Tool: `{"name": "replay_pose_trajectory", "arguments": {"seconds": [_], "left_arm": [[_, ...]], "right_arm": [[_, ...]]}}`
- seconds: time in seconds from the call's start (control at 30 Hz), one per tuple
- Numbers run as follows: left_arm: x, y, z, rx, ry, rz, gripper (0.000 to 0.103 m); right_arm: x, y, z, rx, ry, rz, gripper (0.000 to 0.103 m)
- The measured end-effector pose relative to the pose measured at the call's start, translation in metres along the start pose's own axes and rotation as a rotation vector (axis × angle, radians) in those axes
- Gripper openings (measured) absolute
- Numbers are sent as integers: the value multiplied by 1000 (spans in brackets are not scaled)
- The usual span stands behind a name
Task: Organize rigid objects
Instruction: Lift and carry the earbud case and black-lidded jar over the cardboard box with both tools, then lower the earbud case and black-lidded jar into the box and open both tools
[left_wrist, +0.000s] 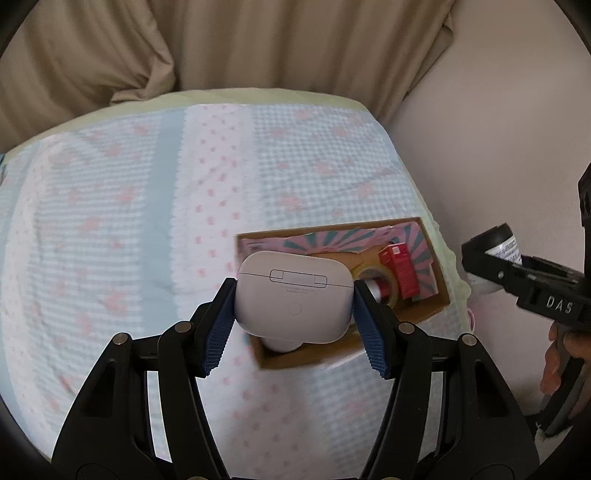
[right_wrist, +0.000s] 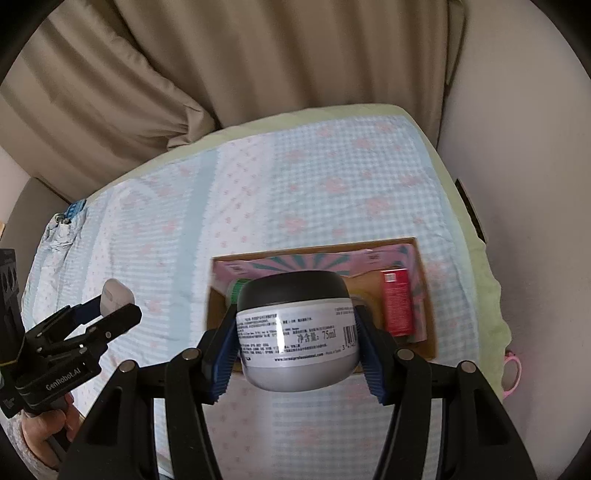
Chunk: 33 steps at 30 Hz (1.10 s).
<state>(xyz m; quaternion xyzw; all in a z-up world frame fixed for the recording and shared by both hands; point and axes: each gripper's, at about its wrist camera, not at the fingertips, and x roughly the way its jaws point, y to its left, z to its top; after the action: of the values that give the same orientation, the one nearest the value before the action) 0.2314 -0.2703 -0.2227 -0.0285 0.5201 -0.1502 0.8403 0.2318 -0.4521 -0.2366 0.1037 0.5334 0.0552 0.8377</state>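
Your left gripper (left_wrist: 293, 295) has its 2 blue-padded fingers (left_wrist: 218, 325) closed on the sides of a white earbud case (left_wrist: 293, 291), hinge side facing the camera, held above the near-left end of the cardboard box (left_wrist: 424, 314). In the right wrist view that same case (right_wrist: 116, 295) shows at the far left, clamped and clear of the cloth.

Your right gripper (right_wrist: 297, 332) is clamped on a grey jar (right_wrist: 297, 328) with a black lid and a white printed label reading 75ml; the jar hangs over the near edge of the box (right_wrist: 430, 295). From the left wrist view you see the jar (left_wrist: 496, 242) off to the right, beyond the bed's edge.

Inside the box lie a red carton (right_wrist: 397, 301) along the right wall, a roll of clear tape (left_wrist: 376, 278) beside it, and a green item (right_wrist: 234, 288) mostly hidden behind the jar. A pink and teal striped liner (right_wrist: 295, 260) covers the box's far wall.

All of it sits on a blue and pink checked bedcover (left_wrist: 147, 221), with beige curtains (right_wrist: 258, 74) behind and a pale wall (left_wrist: 498, 129) to the right.
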Motion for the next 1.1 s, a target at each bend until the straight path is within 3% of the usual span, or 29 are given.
{"name": "replay_pose_trajectory", "arguments": {"seconds": [0.23,0.43,0.63,0.87,1.03,1.1], "left_arm": [[59,-36,29,23,40,10,58],[122,-58,47,70,127,20,58],[179,-65,44,108,230,36,58],[232,-73,32,212,359,70,58],[243,-73,28,254,401,73,58],[244,-72,27,274,407,78,58]], "right_arm": [[36,-52,15,25,44,19,54],[80,-80,27,59,95,42,54],[133,-104,32,136,161,86,54],[184,-118,27,223,242,127,54],[192,-108,30,193,266,130,54],[194,-103,30,159,283,87,54]]}}
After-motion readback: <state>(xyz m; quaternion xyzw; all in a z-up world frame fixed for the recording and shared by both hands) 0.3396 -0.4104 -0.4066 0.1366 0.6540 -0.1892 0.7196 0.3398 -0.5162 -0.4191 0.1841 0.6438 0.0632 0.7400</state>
